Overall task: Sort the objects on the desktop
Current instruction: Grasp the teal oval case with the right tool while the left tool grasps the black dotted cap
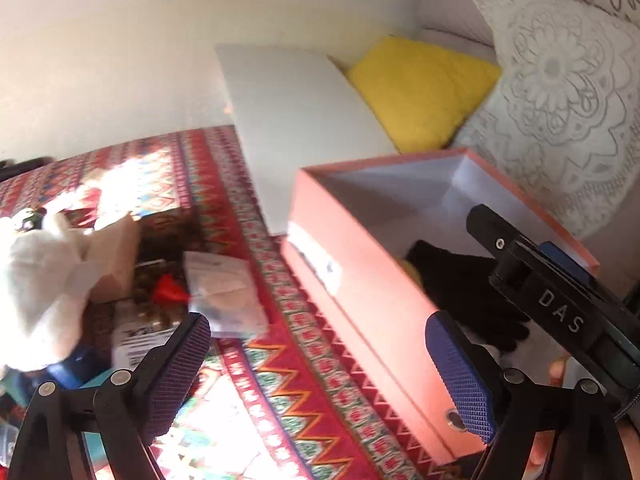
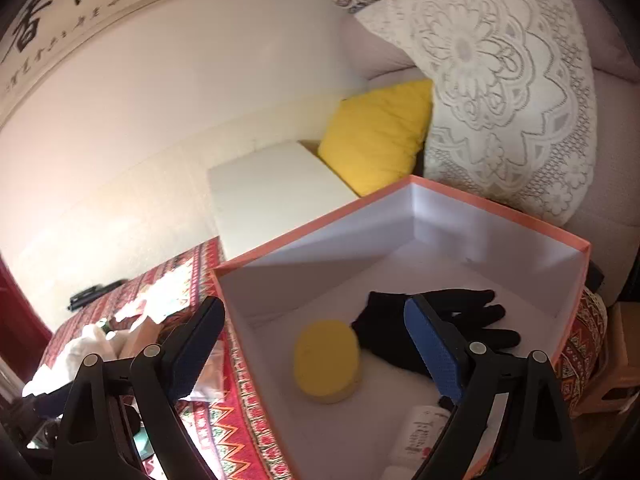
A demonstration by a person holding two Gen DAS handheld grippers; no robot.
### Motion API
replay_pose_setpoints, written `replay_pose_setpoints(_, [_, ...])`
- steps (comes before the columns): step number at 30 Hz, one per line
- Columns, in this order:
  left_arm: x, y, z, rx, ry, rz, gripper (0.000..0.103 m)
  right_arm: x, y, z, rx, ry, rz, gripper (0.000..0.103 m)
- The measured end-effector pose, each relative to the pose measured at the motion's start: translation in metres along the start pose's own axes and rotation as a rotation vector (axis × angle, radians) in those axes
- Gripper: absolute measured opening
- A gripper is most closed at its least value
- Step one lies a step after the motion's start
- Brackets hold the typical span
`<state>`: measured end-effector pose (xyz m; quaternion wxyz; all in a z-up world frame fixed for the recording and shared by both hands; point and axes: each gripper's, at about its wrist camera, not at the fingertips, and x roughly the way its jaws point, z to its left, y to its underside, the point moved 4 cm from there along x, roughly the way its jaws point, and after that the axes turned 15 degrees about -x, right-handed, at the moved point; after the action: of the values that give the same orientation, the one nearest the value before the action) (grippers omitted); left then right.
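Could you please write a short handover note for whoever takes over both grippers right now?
Left gripper: open, empty, over the patterned cloth beside the orange box.
Right gripper: open, empty, above the box.
Done: black glove, yellow round object and a small white packet lie in the box.
Left: clear packet, white cloth and other clutter remain on the cloth.

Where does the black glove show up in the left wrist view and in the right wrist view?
Left wrist view: the black glove lies inside the orange box, right of centre, partly hidden by the right hand-held gripper.
Right wrist view: the black glove lies on the box floor, lower right of centre, beside a yellow round object.
Shared landmark: the yellow cushion behind the box.
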<state>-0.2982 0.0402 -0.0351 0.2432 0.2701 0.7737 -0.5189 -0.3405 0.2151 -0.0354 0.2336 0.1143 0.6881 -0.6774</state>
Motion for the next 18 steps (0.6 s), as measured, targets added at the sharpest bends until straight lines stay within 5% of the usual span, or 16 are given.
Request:
replay_pose_setpoints(6, [-0.047,0.011,0.113,-0.056,-0.162,-0.051,0.094,0.011,0.016,0.099,-0.136,-0.243,0.059,0.095])
replay_pose_setpoints(9, [-0.069,0.023,0.175,-0.074,-0.273,-0.065,0.094,0.019,0.032,0.151,-0.163,-0.432,0.116,0.095])
replay_pose_setpoints(12, [-0.082,0.038,0.231,-0.040,-0.420,-0.062,0.094,0.025,0.053,0.194,-0.146,-0.605,0.216,0.095])
replay_pose_setpoints(15, [-0.085,0.054,0.272,0.034,-0.521,-0.029,0.094,0.035,0.078,0.229,-0.158,-0.672,0.341,0.095])
replay_pose_setpoints(18, [-0.080,0.069,0.298,0.118,-0.587,0.011,0.094,0.055,0.113,0.243,0.013,-0.768,0.528,0.095])
